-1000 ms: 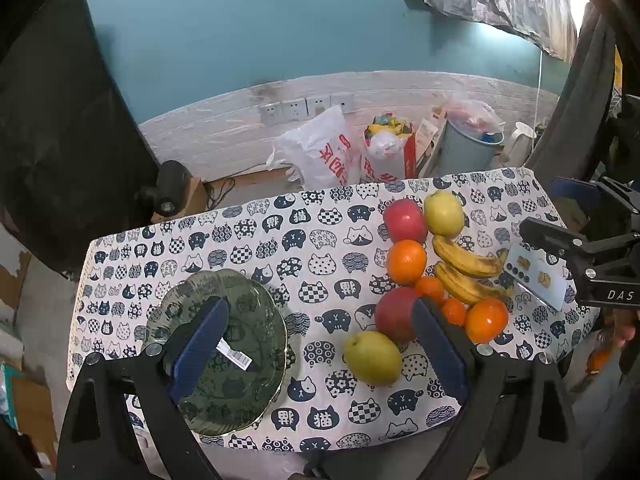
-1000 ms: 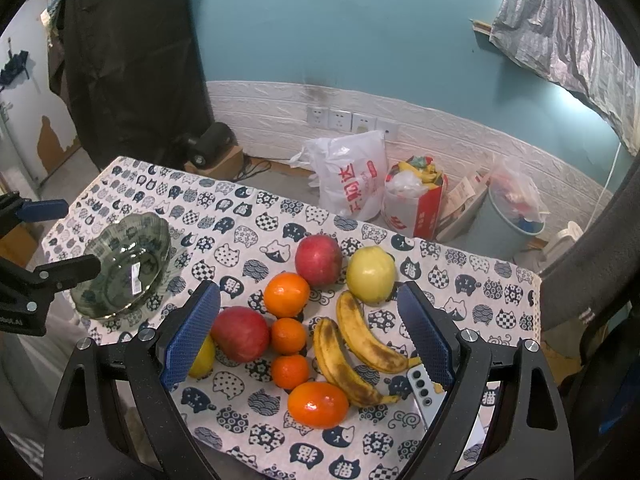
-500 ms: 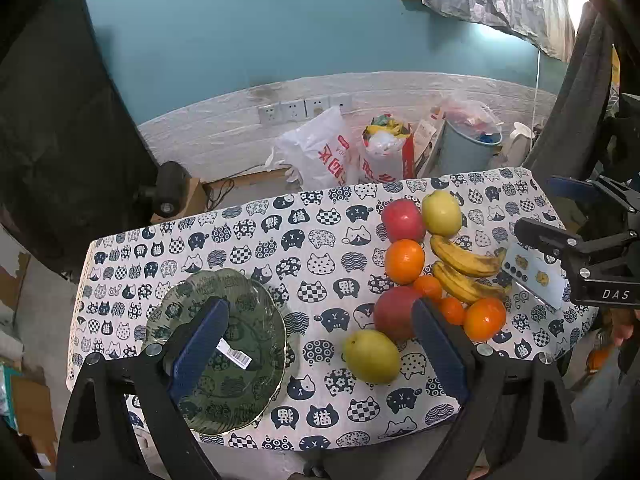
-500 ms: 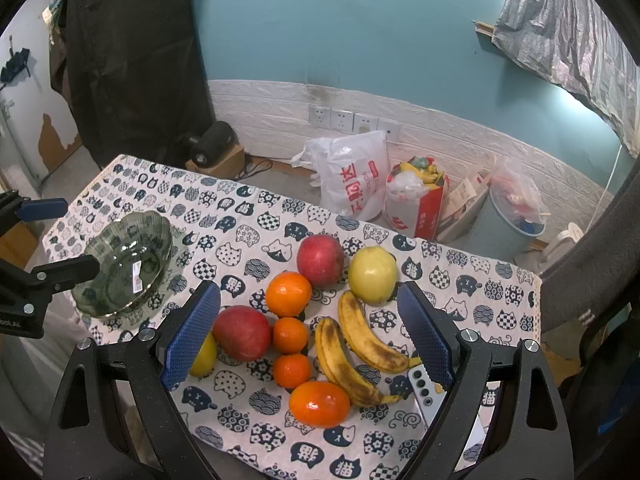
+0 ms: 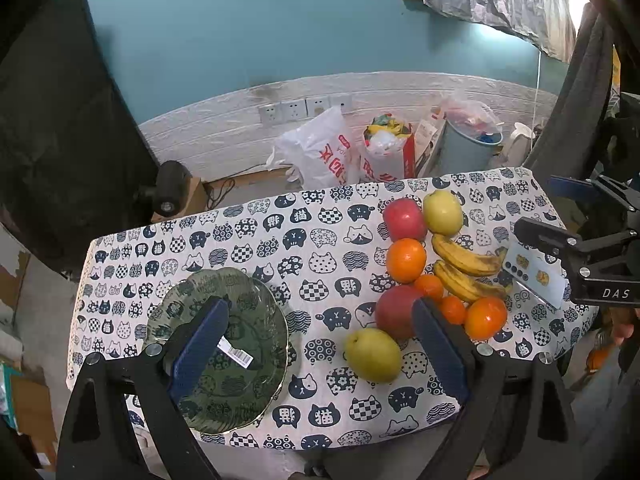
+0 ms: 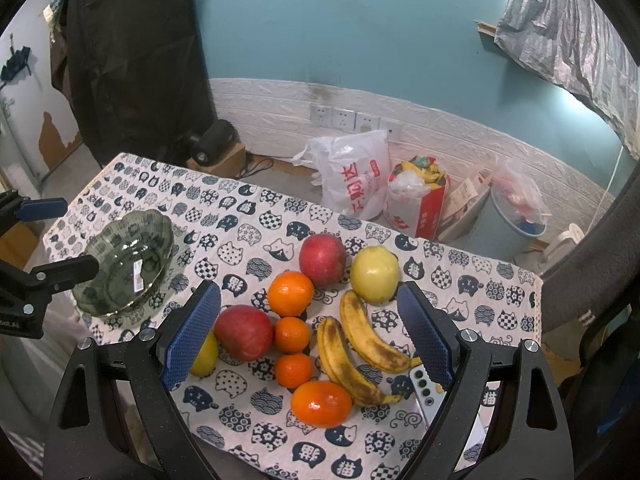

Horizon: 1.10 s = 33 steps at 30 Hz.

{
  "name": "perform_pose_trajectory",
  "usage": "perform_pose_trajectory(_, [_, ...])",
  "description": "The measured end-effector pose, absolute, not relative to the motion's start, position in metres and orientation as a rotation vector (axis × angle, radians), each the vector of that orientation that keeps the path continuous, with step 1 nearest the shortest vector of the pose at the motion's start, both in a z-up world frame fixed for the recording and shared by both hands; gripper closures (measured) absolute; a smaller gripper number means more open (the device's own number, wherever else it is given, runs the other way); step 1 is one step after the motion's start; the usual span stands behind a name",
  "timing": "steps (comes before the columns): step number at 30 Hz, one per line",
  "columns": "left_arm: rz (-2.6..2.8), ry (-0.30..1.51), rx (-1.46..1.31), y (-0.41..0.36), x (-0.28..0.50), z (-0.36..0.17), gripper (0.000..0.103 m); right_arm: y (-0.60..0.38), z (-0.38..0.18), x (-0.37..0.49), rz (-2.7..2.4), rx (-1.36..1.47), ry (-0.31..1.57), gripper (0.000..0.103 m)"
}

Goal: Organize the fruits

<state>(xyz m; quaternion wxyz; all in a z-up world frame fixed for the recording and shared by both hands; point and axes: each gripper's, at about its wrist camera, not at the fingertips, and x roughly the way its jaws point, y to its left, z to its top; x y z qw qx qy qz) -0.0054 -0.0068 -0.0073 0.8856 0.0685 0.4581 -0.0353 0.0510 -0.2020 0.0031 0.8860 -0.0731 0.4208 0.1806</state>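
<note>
The fruits are bunched on one side of the bench (image 5: 320, 248) — apples, oranges, a pear (image 5: 373, 355) and two bananas (image 6: 360, 356). The green bowl (image 5: 256, 320) is kept apart, probably so fruit can be put in. The left claw (image 5: 320, 352) and right claw (image 6: 308, 336) are both spread wide, with nothing held.

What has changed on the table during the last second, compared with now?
Almost nothing. Both views shift very slightly, so the grippers drifted a little, but nothing was taken hold of or let go. The left gripper and the right gripper stay open and empty above the table. The fruit, such as the bananas, lies where it was, and the green bowl is still empty.
</note>
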Motion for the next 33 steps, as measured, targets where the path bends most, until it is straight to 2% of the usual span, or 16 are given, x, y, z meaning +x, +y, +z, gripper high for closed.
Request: perform_pose_trajectory(33, [-0.067, 0.985, 0.161, -0.005, -0.001, -0.018, 0.009, -0.208, 0.002, 0.051, 0.364, -0.153, 0.886, 0.015])
